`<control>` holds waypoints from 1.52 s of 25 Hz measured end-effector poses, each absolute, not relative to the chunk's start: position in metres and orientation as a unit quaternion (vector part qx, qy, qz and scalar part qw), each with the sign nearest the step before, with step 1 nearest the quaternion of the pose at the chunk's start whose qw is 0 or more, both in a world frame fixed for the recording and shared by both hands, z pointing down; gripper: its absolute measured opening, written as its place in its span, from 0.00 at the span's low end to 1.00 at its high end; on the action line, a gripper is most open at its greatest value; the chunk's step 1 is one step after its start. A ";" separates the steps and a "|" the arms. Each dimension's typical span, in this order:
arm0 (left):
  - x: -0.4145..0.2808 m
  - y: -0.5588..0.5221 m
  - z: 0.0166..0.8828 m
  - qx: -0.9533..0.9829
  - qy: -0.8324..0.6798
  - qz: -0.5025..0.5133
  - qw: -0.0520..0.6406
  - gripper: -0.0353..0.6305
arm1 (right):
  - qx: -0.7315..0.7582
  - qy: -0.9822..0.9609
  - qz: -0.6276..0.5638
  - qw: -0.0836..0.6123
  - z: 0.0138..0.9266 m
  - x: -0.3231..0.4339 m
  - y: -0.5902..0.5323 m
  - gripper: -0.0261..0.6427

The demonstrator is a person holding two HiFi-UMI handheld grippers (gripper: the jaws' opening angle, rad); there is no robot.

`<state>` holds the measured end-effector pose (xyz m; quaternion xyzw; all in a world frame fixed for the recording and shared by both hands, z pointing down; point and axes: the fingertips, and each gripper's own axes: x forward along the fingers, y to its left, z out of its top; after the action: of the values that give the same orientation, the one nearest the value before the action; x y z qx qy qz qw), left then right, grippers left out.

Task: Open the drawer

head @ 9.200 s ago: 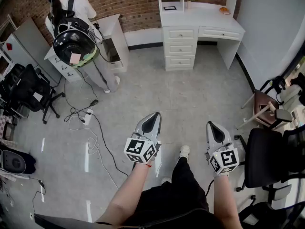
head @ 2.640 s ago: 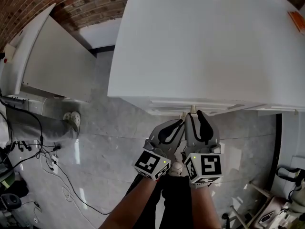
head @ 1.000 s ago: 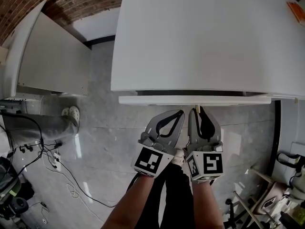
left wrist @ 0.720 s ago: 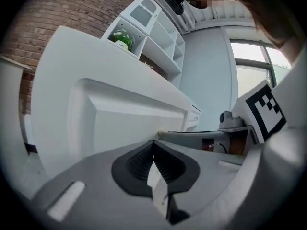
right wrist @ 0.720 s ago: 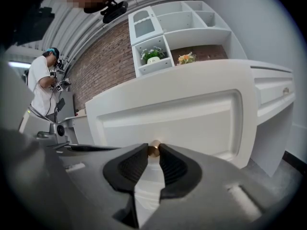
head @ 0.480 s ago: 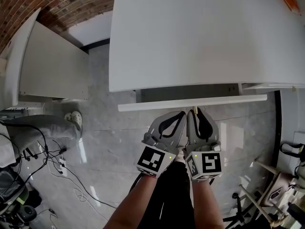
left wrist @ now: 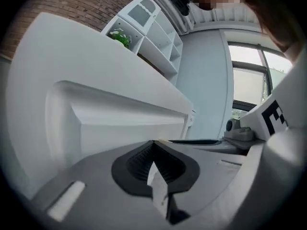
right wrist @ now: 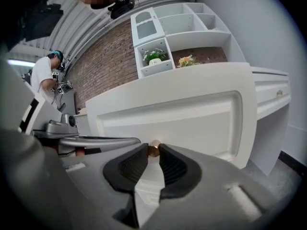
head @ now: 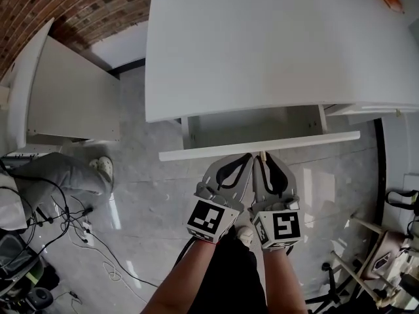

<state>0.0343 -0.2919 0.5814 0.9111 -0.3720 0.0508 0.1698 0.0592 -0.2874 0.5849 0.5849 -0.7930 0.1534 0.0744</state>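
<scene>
**Drawer** (head: pixel 249 126). White, set under the worktop (head: pixel 262 44). It stands partly out. In the head view its front panel (head: pixel 258 146) lies clear of the worktop edge toward 6 o'clock, and the bare white inside shows between the two. Judged partway open, with more travel likely to remain.

**Knob** (right wrist: pixel 154 148). Small, brass-coloured, at mid-panel. It is the only purchase on an otherwise flat front, hence the point of grip.

**Right gripper** (right wrist: pixel 153 152). Closed on the knob with one pad on either side, plain in the right gripper view. It sits at 6 o'clock of the knob and nearly square to the front panel. Held this way, a pull runs along the drawer's own line and does not twist the front.

**Left gripper** (left wrist: pixel 154 143). Jaws together at the tips, with nothing between them. It is just beside the right gripper, at its 9 o'clock, with its tips near the front panel. Whether they touch it cannot be told. Judged idle rather than a second grip, since the knob has room for one pair of pads only.

**Second white unit** (head: pixel 72 90). At 9 to 10 o'clock of the drawer, well apart from it. No part in the task.

**Cables** (head: pixel 65 221). Loose on the grey floor (head: pixel 150 201) at 8 o'clock, well apart from the grippers.

**Risk.** The knob is small and round, so the pads may slip off if the pull strays from straight.
</scene>
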 end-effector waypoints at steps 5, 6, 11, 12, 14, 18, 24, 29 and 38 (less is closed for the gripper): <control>0.033 -0.277 0.581 0.908 -0.375 0.052 0.176 0.06 | 0.580 -0.794 0.164 0.078 0.586 0.058 -0.272 0.14; 0.034 -0.274 0.578 0.907 -0.378 0.049 0.179 0.06 | 0.578 -0.796 0.162 0.079 0.585 0.058 -0.270 0.14; 0.037 -0.255 0.579 0.896 -0.395 0.037 0.201 0.05 | 0.571 -0.800 0.161 0.084 0.585 0.060 -0.253 0.15; 0.037 -0.252 0.579 0.895 -0.397 0.037 0.201 0.05 | 0.570 -0.801 0.160 0.086 0.585 0.060 -0.250 0.15; 0.035 -0.246 0.579 0.892 -0.402 0.038 0.202 0.04 | 0.568 -0.803 0.160 0.089 0.586 0.058 -0.244 0.15; 0.037 -0.231 0.580 0.890 -0.406 0.047 0.202 0.04 | 0.566 -0.803 0.164 0.091 0.586 0.060 -0.227 0.15; 0.039 -0.206 0.579 0.885 -0.414 0.049 0.207 0.04 | 0.563 -0.804 0.166 0.094 0.585 0.062 -0.201 0.15; 0.040 -0.193 0.580 0.883 -0.418 0.051 0.209 0.04 | 0.557 -0.808 0.164 0.100 0.585 0.062 -0.188 0.15; 0.042 -0.169 0.581 0.881 -0.421 0.053 0.208 0.04 | 0.552 -0.811 0.161 0.104 0.586 0.064 -0.163 0.15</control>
<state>0.0422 -0.1692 0.5810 0.8812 -0.4214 0.0528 0.2076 0.0636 -0.1628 0.5863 0.5521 -0.8113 0.1615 0.1042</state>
